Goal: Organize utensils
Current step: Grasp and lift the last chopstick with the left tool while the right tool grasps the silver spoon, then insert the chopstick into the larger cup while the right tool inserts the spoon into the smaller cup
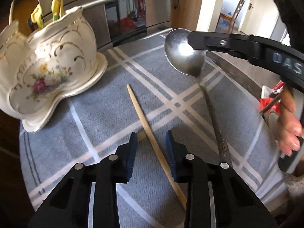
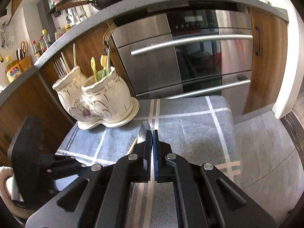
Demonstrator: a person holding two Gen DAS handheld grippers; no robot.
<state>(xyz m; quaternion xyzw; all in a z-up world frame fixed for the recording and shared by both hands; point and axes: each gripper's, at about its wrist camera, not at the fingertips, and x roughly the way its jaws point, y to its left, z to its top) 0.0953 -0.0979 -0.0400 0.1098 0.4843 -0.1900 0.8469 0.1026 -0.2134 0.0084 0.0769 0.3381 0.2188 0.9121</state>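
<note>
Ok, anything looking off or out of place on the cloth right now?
Only the grip: the right claw pinches the metal spoon by its bowl, not the handle, so it hangs tilted. A lone chopstick lies diagonally between the left claw's pads. Nothing spilled or broken.

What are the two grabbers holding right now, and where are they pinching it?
The right gripper is shut on the metal spoon, pinching its bowl edge. The left gripper holds nothing: its jaws straddle the wooden chopstick without touching it.

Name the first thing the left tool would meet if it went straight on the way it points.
Probably the pale wooden chopstick lying between the left tool's open fingers on the blue checked cloth; depth is unclear.
</note>
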